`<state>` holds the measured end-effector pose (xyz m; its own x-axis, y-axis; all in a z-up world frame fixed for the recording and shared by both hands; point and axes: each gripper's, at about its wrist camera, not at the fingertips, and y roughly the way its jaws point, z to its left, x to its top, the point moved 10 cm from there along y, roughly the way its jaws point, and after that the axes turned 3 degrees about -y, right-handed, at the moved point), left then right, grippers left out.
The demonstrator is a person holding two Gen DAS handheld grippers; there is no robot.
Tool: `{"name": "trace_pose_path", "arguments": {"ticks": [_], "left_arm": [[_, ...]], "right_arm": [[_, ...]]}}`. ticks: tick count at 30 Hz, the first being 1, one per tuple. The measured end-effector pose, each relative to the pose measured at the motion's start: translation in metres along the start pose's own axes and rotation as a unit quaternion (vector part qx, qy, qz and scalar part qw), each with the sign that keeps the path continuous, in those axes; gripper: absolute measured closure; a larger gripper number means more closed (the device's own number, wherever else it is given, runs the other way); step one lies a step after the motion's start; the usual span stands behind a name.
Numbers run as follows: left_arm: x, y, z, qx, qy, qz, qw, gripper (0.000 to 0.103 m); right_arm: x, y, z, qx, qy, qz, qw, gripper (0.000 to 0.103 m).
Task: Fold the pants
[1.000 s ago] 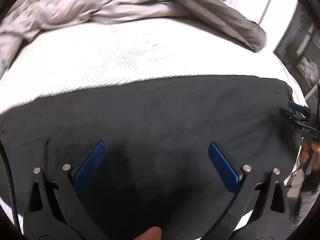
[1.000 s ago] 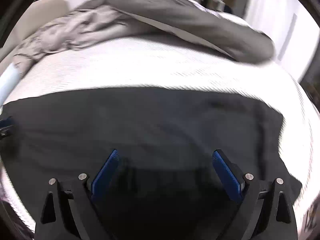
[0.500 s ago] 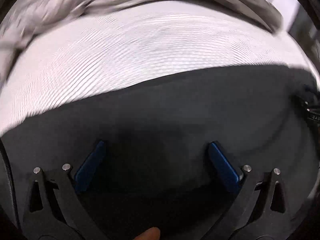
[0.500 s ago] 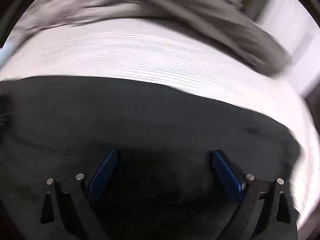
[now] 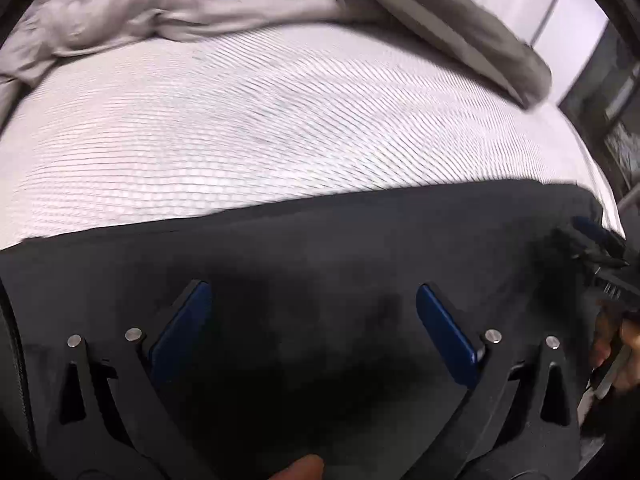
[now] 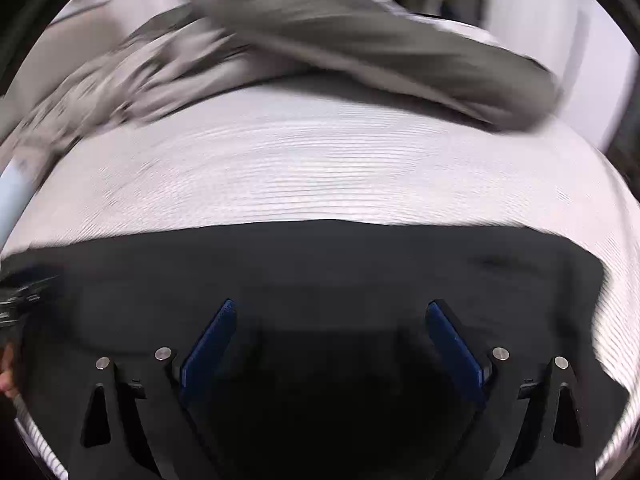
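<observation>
The black pants (image 5: 328,248) lie spread flat along the near edge of a white ribbed mattress (image 5: 256,128). Left gripper (image 5: 312,312) and right gripper (image 6: 330,334) hover over them, jaws spread, empty. Crumpled grey bedding (image 6: 360,48) (motion-blurred) fills the far edge.

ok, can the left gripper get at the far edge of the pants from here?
Probably yes. The left gripper is open and holds nothing, hovering over the black pants; nothing lies between it and their far edge. The grey blanket sits well beyond on the mattress.
</observation>
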<state>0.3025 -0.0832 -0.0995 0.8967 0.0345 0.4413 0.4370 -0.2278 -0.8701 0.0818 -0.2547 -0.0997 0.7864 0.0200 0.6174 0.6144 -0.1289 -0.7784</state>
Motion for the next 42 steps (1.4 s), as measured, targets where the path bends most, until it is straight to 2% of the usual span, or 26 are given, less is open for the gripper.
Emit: {"name": "trace_pose_path", "arguments": {"ticks": [2,4,7,10,11,13,15,18,20,22,24,26,27,29,30,32,34,35,38,40,42], "left_arm": [[-0.004,0.016,-0.017,-0.002,0.009,0.014,0.9999,0.001],[0.001,0.022,-0.025,0.021,0.017,0.014,0.9995,0.001],[0.013,0.029,-0.012,0.051,0.016,0.005,0.9986,0.001],[0.018,0.029,0.031,0.081,-0.021,-0.001,0.9965,0.001],[0.018,0.026,0.043,0.082,-0.040,-0.004,0.9958,0.001],[0.019,0.021,0.057,0.085,-0.055,-0.009,0.9948,0.001],[0.017,0.014,0.057,0.077,-0.063,-0.011,0.9950,0.001],[0.022,0.004,0.033,0.028,-0.075,-0.019,0.9966,0.001],[0.028,0.000,0.003,-0.005,-0.062,-0.026,0.9977,0.001],[0.029,0.007,-0.035,-0.026,-0.031,-0.021,0.9990,0.001],[0.021,0.025,-0.065,-0.036,-0.007,0.003,0.9993,0.001],[0.016,0.040,-0.073,-0.014,0.005,0.020,0.9997,0.001],[0.016,0.042,-0.075,-0.013,0.008,0.019,0.9997,0.001],[0.019,0.036,-0.072,-0.030,-0.006,0.015,0.9994,0.001],[0.019,0.032,-0.063,-0.029,-0.018,0.012,0.9993,0.001],[0.020,0.026,-0.038,-0.004,-0.043,0.003,0.9991,0.002],[0.020,0.021,-0.018,0.015,-0.056,-0.003,0.9983,0.002],[0.018,0.017,-0.009,0.035,-0.057,-0.008,0.9977,0.002],[0.012,0.008,0.004,0.064,-0.058,-0.012,0.9962,0.002],[0.006,-0.004,0.002,0.063,-0.068,-0.018,0.9955,0.002],[0.003,-0.024,-0.003,0.066,-0.062,-0.041,0.9950,0.002]], "right_arm": [[-0.001,0.013,0.040,0.003,-0.041,0.014,0.999,0.006],[-0.006,0.028,0.065,0.009,-0.068,0.031,0.997,0.006],[0.003,0.051,0.056,0.000,-0.079,0.044,0.996,0.006],[0.012,0.061,0.005,-0.048,-0.038,0.046,0.997,0.005],[0.011,0.061,-0.012,-0.063,-0.020,0.049,0.997,0.005],[0.005,0.054,-0.061,-0.124,0.025,0.049,0.991,0.005],[-0.001,0.046,-0.098,-0.146,0.077,0.046,0.985,0.005],[0.000,0.032,-0.105,-0.117,0.124,0.027,0.985,0.005],[0.004,0.024,-0.090,-0.088,0.119,0.018,0.989,0.005],[0.005,0.023,-0.056,-0.044,0.083,0.021,0.995,0.005],[0.000,0.026,-0.021,-0.024,0.026,0.031,0.999,0.005],[-0.006,0.035,0.011,-0.019,-0.031,0.048,0.998,0.006],[-0.009,0.037,0.015,-0.034,-0.049,0.050,0.997,0.006],[-0.010,0.038,0.002,-0.054,-0.045,0.045,0.997,0.006],[-0.012,0.035,-0.017,-0.079,-0.031,0.044,0.995,0.006],[-0.017,0.026,-0.051,-0.141,-0.026,0.044,0.989,0.006],[-0.029,0.013,-0.099,-0.208,-0.028,0.047,0.977,0.006],[-0.038,0.005,-0.124,-0.227,-0.014,0.048,0.973,0.006],[-0.056,-0.015,-0.165,-0.193,0.070,0.043,0.978,0.006],[-0.062,-0.028,-0.166,-0.172,0.069,0.031,0.982,0.006],[-0.066,-0.042,-0.155,-0.167,0.046,0.016,0.985,0.006]]}}
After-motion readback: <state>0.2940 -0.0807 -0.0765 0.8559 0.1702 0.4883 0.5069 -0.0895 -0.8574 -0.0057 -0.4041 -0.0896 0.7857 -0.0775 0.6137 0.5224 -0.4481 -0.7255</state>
